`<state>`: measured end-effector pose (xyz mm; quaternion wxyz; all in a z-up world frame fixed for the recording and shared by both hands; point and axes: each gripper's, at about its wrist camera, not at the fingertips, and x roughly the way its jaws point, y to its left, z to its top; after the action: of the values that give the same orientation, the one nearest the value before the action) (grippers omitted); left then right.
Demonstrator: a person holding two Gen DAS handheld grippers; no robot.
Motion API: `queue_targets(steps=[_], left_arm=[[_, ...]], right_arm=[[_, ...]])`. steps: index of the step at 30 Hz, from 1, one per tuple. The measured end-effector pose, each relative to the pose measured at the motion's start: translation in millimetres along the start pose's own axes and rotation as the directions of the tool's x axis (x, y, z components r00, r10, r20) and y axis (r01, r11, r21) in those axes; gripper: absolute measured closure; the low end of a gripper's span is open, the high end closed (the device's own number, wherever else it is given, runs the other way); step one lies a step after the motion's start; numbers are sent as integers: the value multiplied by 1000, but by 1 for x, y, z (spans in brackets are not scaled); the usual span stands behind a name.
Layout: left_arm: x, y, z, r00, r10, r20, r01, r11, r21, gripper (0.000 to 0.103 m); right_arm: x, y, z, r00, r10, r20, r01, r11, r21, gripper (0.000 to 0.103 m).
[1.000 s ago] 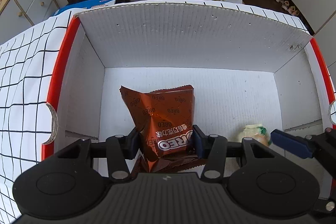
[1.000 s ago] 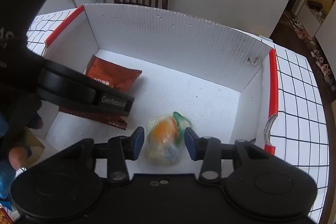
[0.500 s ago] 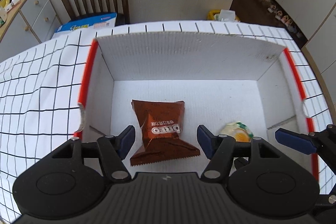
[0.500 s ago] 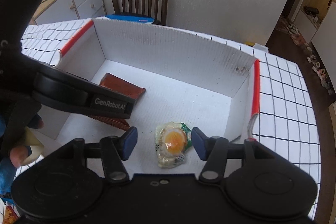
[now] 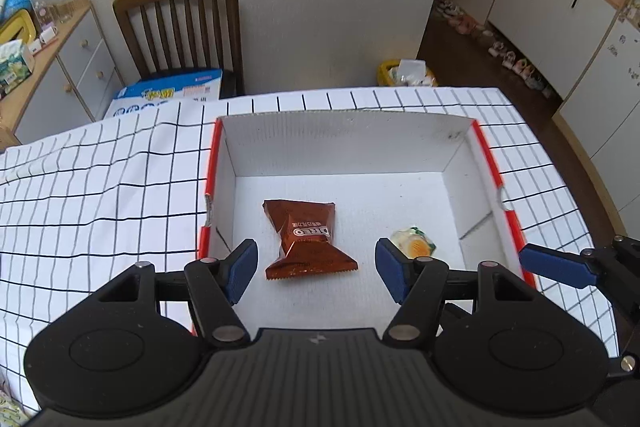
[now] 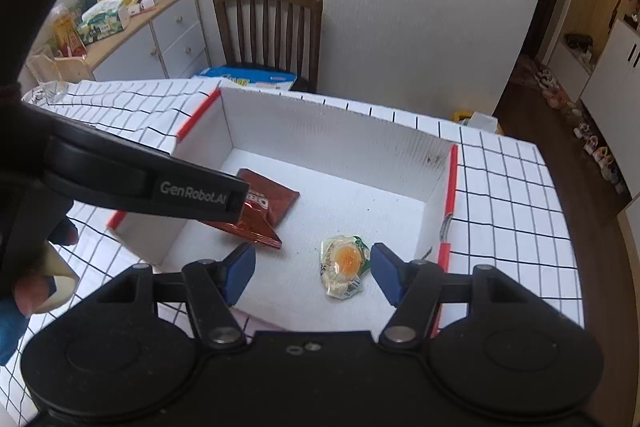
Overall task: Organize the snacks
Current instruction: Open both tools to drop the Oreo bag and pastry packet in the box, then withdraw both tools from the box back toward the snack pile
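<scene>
A brown Oreo packet (image 5: 307, 239) lies flat on the floor of a white cardboard box with red rims (image 5: 344, 139). To its right lies a small clear packet with an orange centre (image 5: 414, 245). My left gripper (image 5: 316, 269) hangs above the box, open, nothing between its blue pads. In the right wrist view the Oreo packet (image 6: 267, 211) is partly hidden by the left gripper's body, and the clear packet (image 6: 345, 264) lies on the box floor (image 6: 360, 203). My right gripper (image 6: 312, 274) is above it, jaws opening, pads off the packet.
The box sits on a white tablecloth with black grid lines (image 5: 100, 187). A wooden chair (image 5: 180, 27) with a blue carton on its seat stands behind the table. A drawer unit (image 6: 160, 35) with clutter is at the left. A person's hand (image 6: 32, 287) holds the left gripper.
Both grippers let go of their packets, opened and rose away from the box. The Oreo packet fell flat; the clear packet rests on the box floor.
</scene>
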<state>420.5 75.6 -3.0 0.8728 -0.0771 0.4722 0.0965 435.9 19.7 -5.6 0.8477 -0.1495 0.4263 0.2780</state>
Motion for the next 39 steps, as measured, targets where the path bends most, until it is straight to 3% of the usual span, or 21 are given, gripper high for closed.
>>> queue_targets(steps=[12,15,22,25,28,31,39], left_arm=[[-66,2,-33,996,-29,80,27,999,26,38],[-80,2,-44,994,-38,100,34,999,34,31],[-108,2,-68,988,-68,140,61,997,51,30],[-120,4,-79,984,-73,163,67,997,43,29],[-133,6,-91,977,-81,198,75,996,37,21],[-144,9,-105,968,-100,230,93,995,44,20],[-158,21,-148,964,-100,245,93,995,40,20]], right_arm=[[-55,11,-18,996,23,86,-28,999,46,18],[-67,13,-24,994,30,109,-36,998,56,16],[-93,19,-40,987,56,151,-67,995,71,14],[-105,22,-50,983,69,171,-82,994,66,2],[-116,26,-60,977,90,191,-104,993,62,2],[-126,31,-73,972,101,212,-117,991,63,0],[-145,38,-111,957,121,262,-142,988,60,0]])
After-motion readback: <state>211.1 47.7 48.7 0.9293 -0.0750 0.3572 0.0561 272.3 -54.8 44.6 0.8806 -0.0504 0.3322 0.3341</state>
